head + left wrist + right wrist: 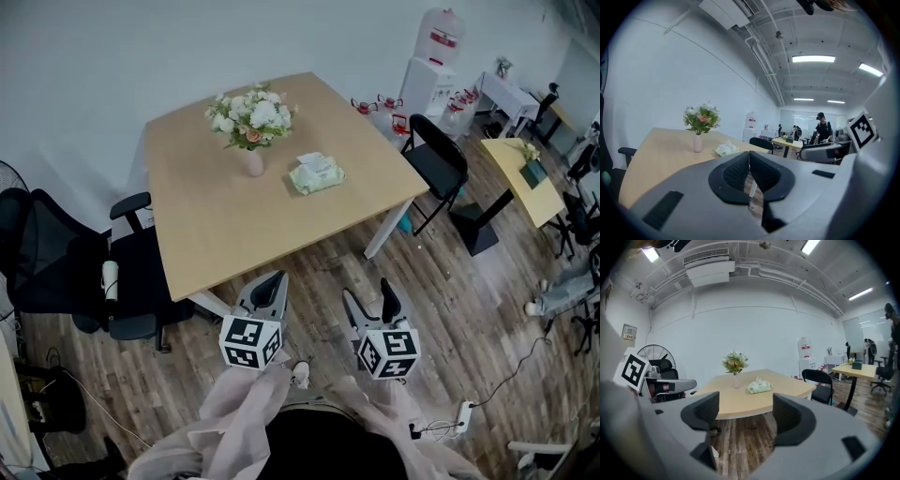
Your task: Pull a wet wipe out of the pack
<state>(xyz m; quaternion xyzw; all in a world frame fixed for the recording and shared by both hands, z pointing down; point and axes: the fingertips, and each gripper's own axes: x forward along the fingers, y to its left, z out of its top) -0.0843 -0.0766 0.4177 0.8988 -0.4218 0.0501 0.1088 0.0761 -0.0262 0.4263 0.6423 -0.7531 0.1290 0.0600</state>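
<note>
Left claw [749, 154] pressed together, empty; right claw [745, 408] spread wide, empty. Both short of the bench [234, 225], over the floor [450, 281], plain only from the head view. Wet wipe pack [317, 174] mid-bench, beside the flower vase [252, 161], far from both.

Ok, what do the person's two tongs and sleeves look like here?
The left tongs and right tongs are grey plastic with black textured pads; each carries a white cube with black square markers. The person wears loose pale pink sleeves.
</note>
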